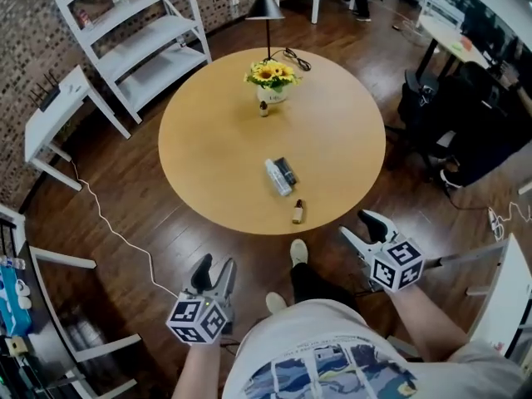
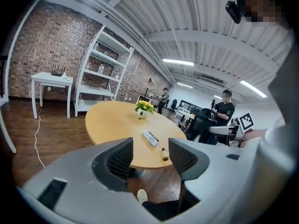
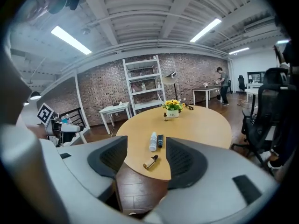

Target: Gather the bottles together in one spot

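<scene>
Our left tool [image 1: 214,271] and right tool [image 1: 359,227] hang released and empty, short of the surface [image 1: 208,156]. A white bottle [image 1: 277,177] and an amber bottle [image 1: 298,212] lie near its edge; if we nudge carelessly, the amber bottle could roll off.

Your white T-shirt [image 1: 324,356] has a blue print; trousers [image 1: 312,283] dark, shoes [image 1: 298,251] pale; left gripper [image 1: 214,266] and right gripper [image 1: 356,224] grey.

On the table [image 1: 208,148], paired bottles [image 1: 278,178] lie between near bottle [image 1: 298,212] and flowerpot [image 1: 272,94].
</scene>
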Tool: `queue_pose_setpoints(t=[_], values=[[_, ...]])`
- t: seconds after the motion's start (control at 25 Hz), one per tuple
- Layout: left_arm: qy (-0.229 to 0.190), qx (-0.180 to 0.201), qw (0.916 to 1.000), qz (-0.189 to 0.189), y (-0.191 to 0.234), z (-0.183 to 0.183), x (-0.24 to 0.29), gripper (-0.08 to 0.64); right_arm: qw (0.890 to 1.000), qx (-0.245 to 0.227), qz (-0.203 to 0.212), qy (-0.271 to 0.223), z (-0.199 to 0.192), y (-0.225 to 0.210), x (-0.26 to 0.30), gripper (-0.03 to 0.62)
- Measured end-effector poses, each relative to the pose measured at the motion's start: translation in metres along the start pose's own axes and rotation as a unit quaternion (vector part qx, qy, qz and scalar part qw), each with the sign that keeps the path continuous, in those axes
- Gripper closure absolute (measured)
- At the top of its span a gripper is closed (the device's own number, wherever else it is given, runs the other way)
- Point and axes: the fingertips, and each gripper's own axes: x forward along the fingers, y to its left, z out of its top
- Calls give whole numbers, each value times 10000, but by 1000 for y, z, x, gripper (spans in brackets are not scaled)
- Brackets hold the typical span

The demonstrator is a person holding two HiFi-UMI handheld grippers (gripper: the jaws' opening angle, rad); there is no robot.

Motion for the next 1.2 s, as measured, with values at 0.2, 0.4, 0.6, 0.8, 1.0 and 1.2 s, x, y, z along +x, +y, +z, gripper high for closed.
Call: queue_pose_setpoints(t=[0.2, 0.4, 0.6, 0.8, 1.0, 1.2], values=[[43, 75, 9999, -143, -10, -13, -25, 344, 9998, -52, -110, 169, -24, 26, -31, 310], [85, 82, 9996, -259, -17, -22, -37, 344, 9992, -217, -191, 270, -38, 52, -35, 310], [320, 333, 9979, -463, -29, -30, -39, 345, 9988, -169, -277, 358, -49, 60, -38, 310], [387, 330, 9966, -647, -34, -35, -40, 343, 9985, -167, -310, 427, -57, 64, -35, 310], [327, 376, 9973, -548, -27, -37, -40, 341, 9973, -164, -403, 586, -70, 53, -24, 310], [480, 310, 9971, -500, -23, -46, -35, 341, 9942, 114, -394, 991, -100, 34, 16, 310]])
